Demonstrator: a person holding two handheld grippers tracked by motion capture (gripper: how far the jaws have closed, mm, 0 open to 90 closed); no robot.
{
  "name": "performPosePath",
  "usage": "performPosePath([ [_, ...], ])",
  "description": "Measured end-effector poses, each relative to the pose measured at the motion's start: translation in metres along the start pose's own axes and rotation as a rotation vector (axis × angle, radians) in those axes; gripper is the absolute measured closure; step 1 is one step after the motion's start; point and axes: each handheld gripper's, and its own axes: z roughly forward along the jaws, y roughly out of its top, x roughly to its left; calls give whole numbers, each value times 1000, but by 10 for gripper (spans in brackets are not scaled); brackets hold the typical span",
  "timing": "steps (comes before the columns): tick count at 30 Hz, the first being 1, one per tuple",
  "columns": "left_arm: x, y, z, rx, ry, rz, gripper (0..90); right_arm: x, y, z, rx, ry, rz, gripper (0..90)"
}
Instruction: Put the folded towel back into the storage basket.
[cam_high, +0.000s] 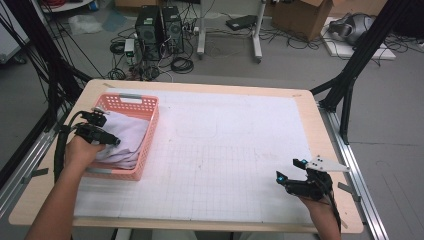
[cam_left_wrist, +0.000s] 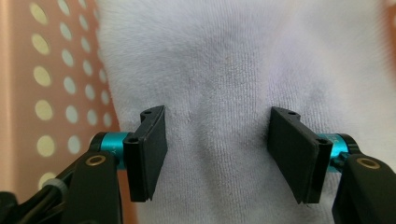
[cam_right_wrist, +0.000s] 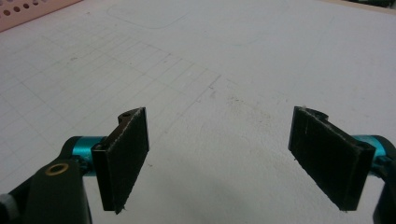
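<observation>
Left gripper (cam_left_wrist: 217, 156) jaws wide over white terry towel (cam_left_wrist: 243, 70) in pink perforated plastic basket (cam_left_wrist: 51, 93); basket wall just left. Right gripper (cam_right_wrist: 219, 158) wide above gridded white mat (cam_right_wrist: 233, 56).

A lab: computer towers (cam_high: 160, 31), tangled floor cables (cam_high: 182, 64), cardboard box (cam_high: 300, 17) and gridded test table (cam_high: 225, 150).

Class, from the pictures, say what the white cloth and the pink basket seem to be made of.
White cloth: soft knit or terry-like fabric, matte, judging by its fine ribbed weave and soft folds. Pink basket: probably moulded plastic, smooth, with regular punched holes in its walls.
</observation>
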Motion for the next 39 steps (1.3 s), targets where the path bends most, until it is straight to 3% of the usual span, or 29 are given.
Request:
performPosePath([
  [1,3,-2,-4,-52,-30,-31,382,0,0,0,-2,-1,1,192],
  [2,6,-6,-11,-134,-69,-47,373,0,0,-1,-5,1,2,192],
  [5,13,-15,-27,-297,-166,-89,355,0,0,-1,-14,1,13,192],
  [6,14,-18,-31,-341,-179,-92,339,-1,0,-1,-19,-4,11,192],
  [12,8,-35,-51,-593,-225,-62,317,1,1,0,-23,-4,6,192],
  [18,-12,-47,-70,-741,-280,0,292,2,1,0,-21,-3,3,192],
  [23,-39,-56,-76,-785,-341,34,205,3,1,1,-27,-6,-2,191],
  [28,-70,-60,-72,-819,-414,59,237,3,1,5,-27,-5,-6,192],
  [39,-148,-56,-54,-809,-529,163,246,1,-2,7,-43,2,3,191],
])
